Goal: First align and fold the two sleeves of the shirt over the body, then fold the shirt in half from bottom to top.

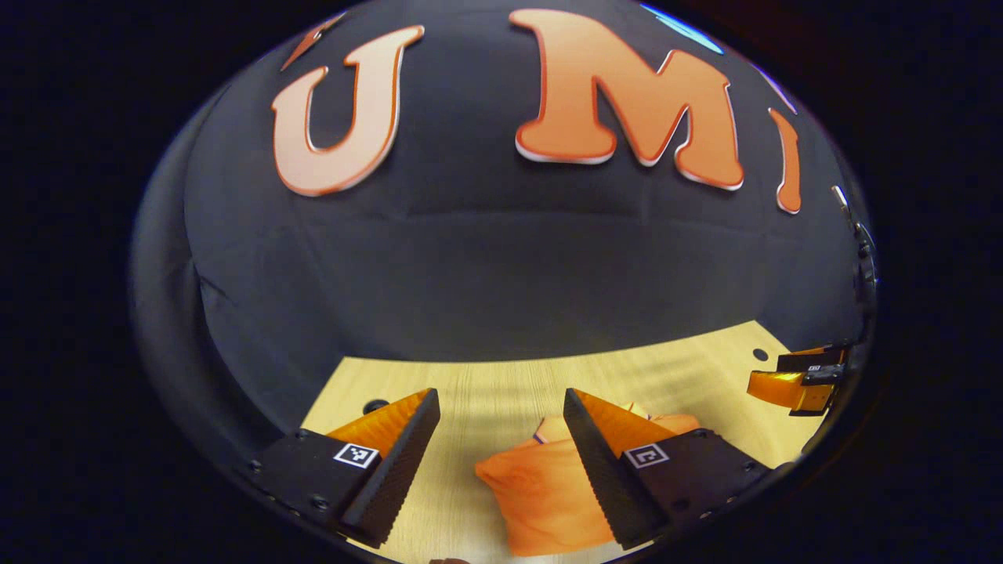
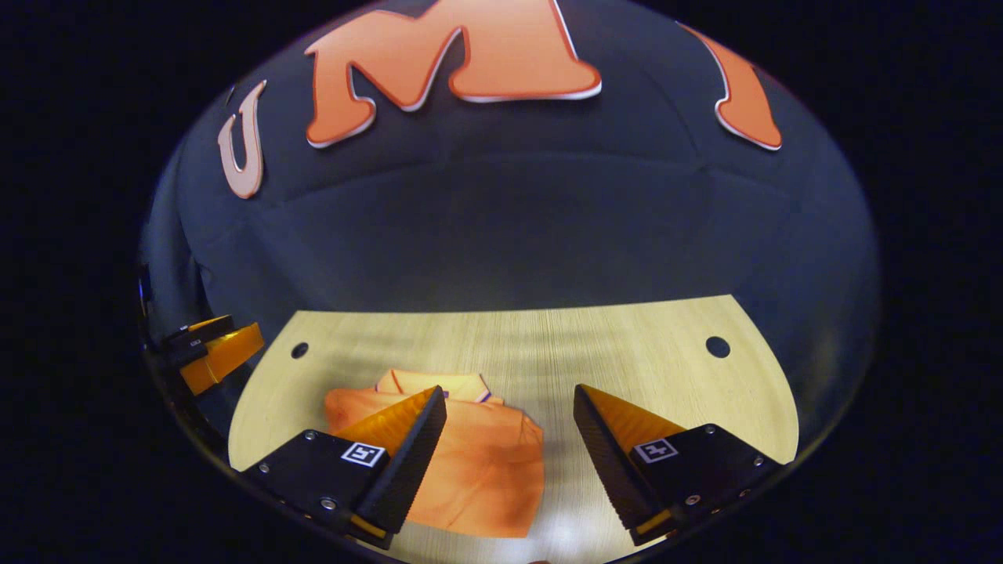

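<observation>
**Folded shirt on the table, both grippers released above it**

The orange shirt [image 2: 470, 462] lies as a compact bundle on the wooden table [image 2: 627, 352], looking already folded. The right gripper [image 2: 509, 446] hangs over the shirt's right edge, fingers spread, grasping nothing. The left gripper [image 1: 501, 454] is likewise spread over its left edge.

Risk: a finger dropping could snag the top layer and undo the fold.

The right gripper view reveals the collar at the shirt's far side more clearly.

My right finger [image 1: 603, 462] covers part of the shirt [image 1: 541, 493] in the left gripper view; in the right gripper view my left finger [image 2: 407, 462] hides its near corner. The desk [image 2: 627, 352] runs off below.
</observation>
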{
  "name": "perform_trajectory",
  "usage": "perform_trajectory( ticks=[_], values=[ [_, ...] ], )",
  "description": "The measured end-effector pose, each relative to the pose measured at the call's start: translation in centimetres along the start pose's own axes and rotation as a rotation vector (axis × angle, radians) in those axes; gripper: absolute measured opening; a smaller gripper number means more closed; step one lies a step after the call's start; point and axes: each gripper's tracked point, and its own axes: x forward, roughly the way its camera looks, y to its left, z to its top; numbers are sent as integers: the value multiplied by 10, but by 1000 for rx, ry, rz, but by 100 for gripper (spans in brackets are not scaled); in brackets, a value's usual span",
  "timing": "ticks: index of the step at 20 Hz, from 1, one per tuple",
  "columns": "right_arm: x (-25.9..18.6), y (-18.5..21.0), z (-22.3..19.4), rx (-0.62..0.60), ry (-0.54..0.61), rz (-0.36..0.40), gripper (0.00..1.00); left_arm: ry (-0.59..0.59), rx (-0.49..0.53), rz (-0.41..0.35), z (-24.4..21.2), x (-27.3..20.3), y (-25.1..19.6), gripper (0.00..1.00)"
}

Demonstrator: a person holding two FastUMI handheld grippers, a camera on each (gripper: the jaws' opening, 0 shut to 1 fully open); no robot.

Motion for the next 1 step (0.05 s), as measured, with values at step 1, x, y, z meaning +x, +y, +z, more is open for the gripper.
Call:
perform_trajectory(
  ticks=[1],
  values=[
    [-15,4,10,5,-32,11,99,-29,-3,-6,11,-12,-6,97]
  ],
)
